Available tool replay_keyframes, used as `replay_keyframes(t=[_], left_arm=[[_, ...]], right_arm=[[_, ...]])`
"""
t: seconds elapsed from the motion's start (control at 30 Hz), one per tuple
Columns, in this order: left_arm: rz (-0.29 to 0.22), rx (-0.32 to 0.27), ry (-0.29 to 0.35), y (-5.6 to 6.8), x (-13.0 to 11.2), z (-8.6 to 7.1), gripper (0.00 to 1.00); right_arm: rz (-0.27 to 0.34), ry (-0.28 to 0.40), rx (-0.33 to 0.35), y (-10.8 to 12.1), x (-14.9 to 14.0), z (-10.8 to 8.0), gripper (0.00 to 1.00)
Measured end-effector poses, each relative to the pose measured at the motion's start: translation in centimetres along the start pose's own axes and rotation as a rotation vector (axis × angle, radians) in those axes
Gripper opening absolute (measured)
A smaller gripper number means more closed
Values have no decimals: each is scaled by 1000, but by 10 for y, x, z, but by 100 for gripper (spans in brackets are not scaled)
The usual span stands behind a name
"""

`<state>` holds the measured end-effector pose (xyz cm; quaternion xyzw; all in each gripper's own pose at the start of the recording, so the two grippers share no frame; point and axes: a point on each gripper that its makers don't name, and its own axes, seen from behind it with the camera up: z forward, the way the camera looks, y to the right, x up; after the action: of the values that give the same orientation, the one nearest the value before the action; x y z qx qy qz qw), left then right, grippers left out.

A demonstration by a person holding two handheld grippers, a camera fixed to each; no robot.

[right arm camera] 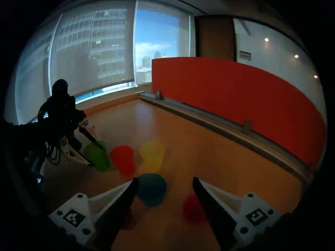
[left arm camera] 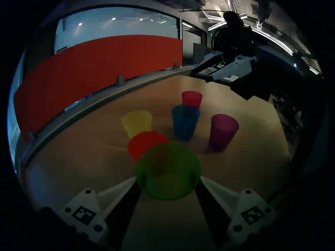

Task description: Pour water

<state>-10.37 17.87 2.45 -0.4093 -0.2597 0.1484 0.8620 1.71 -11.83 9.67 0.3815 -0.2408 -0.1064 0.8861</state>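
A light wooden desk [left arm camera: 251, 167] is bounded on one side by a grey rail [left arm camera: 83, 111] and a red partition [left arm camera: 104, 67]. Glass panels above the partition and ceiling strip lights [left arm camera: 272, 39] are shown in the left gripper view. Tall windows [right arm camera: 96, 50] with buildings and blue sky beyond are shown in the right gripper view.

In the left gripper view, the green cup [left arm camera: 167, 167] is pinched between both fingers of the left hand-held gripper [left arm camera: 168, 180], close to the camera. Whether water is in it cannot be told. The red cup [left arm camera: 146, 142] is seen just behind it, then the yellow cup [left arm camera: 137, 122], the blue cup [left arm camera: 185, 121] and the purple cup [left arm camera: 223, 131], with the crimson cup [left arm camera: 191, 98] farthest. The right hand-held gripper [left arm camera: 202, 75] is seen over the far edge of the desk, held by a dark figure.

In the right gripper view, the fingers of the right hand-held gripper are spread wide with nothing gripped; the blue cup is seen between them and the crimson cup near its right finger. The left hand-held gripper is seen from the side there, with the green cup just beside the red cup.
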Motion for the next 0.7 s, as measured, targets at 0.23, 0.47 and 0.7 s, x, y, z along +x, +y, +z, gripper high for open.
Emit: replay_keyframes(t=[0.23, 0.47, 0.7], left_arm=[[0, 38, 85, -8, 29, -17, 83], [-5, 61, 158, -13, 54, -33, 83], [0, 71, 196, -15, 68, -40, 83]], right_arm=[[-2, -1, -2, -1, 0, 0, 100], [-1, 6, -1, -4, 2, -1, 100], [-3, 9, -1, -6, 3, -1, 100]])
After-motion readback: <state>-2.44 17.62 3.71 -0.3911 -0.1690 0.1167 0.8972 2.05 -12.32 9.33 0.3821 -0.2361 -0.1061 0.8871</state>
